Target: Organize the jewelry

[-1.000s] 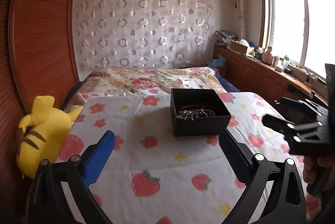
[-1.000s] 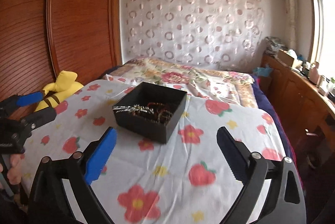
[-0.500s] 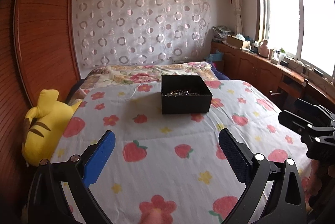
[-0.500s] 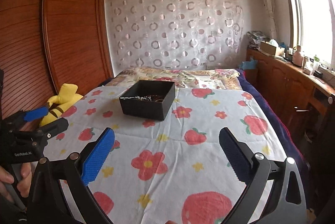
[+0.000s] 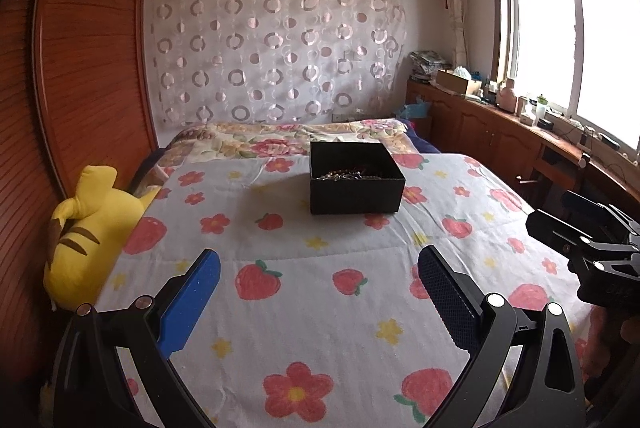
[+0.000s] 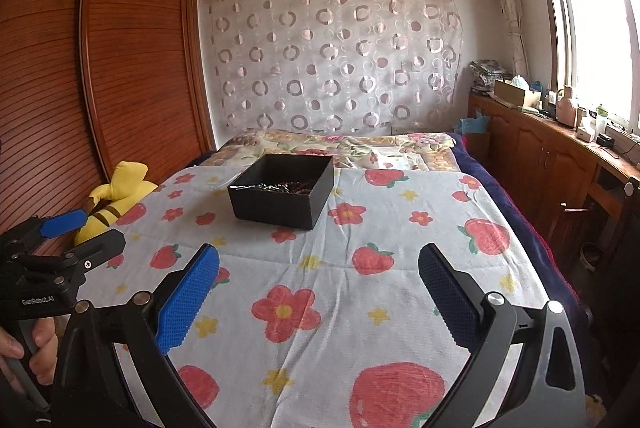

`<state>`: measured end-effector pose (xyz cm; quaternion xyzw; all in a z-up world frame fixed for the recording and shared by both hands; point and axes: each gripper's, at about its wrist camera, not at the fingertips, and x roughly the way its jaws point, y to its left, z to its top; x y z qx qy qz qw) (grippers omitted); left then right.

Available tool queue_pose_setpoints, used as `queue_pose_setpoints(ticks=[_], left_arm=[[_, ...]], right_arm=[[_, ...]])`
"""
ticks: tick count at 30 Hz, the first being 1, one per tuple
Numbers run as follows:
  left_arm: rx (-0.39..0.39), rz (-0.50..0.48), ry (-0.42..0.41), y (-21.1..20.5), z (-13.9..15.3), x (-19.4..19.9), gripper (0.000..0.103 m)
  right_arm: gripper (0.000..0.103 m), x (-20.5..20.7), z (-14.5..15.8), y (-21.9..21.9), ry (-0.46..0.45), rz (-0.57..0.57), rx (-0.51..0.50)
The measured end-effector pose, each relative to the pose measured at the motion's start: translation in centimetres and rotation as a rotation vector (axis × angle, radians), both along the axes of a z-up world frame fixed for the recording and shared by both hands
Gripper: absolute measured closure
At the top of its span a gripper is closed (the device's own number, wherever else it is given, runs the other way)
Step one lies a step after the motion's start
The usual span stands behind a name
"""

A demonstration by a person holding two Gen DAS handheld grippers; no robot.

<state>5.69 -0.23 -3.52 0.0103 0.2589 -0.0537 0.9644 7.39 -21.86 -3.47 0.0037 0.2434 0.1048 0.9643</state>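
Note:
A black open box (image 5: 356,184) stands on the flowered bedspread (image 5: 304,292), with a tangle of chains and bracelets (image 5: 346,174) inside. In the right wrist view the box (image 6: 282,194) sits left of centre with the jewelry (image 6: 284,186) in it. My left gripper (image 5: 318,292) is open and empty, well back from the box. My right gripper (image 6: 318,292) is open and empty too. The right gripper shows at the right edge of the left wrist view (image 5: 584,244). The left gripper shows at the left edge of the right wrist view (image 6: 60,240).
A yellow plush toy (image 5: 86,228) lies at the bed's left edge against a wooden wardrobe (image 5: 76,76). A wooden cabinet (image 5: 520,140) with clutter runs under the window at the right. A floral quilt (image 5: 288,144) lies beyond the box.
Both grippers have pulled back and up from the box, which now looks farther away and smaller. Both stay open and empty.

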Motion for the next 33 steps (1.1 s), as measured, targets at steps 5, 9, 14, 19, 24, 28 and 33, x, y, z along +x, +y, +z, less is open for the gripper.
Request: queue_pose_setpoints(ticks=[5,9,14,19,24,28,33], left_arm=[[-0.001,0.002,-0.002,0.0,0.0,0.0,0.007],[0.0,0.005,-0.005,0.1,0.2,-0.1,0.007],[0.001,0.006,-0.016,0.2,0.8,-0.3,0.007],[0.005,0.008,-0.023,0.4,1.1,-0.5,0.007],[0.006,0.008,-0.024,0.4,1.1,-0.5,0.007],[0.007,0.009,-0.027,0.5,1.2,-0.6,0.007],[0.006,0.014,-0.033,0.6,1.3,-0.6,0.007]], right_arm=[[0.002,0.0,0.1,0.2,-0.002,-0.001,-0.001],[0.002,0.0,0.0,0.2,-0.003,-0.005,-0.003],[0.002,-0.1,0.0,0.4,-0.005,-0.007,-0.003],[0.002,-0.1,0.0,0.5,-0.005,-0.006,-0.002],[0.002,-0.1,0.0,0.6,-0.004,-0.006,-0.003],[0.002,-0.1,0.0,0.6,-0.003,-0.007,-0.001],[0.002,-0.1,-0.1,0.6,-0.004,-0.009,-0.001]])
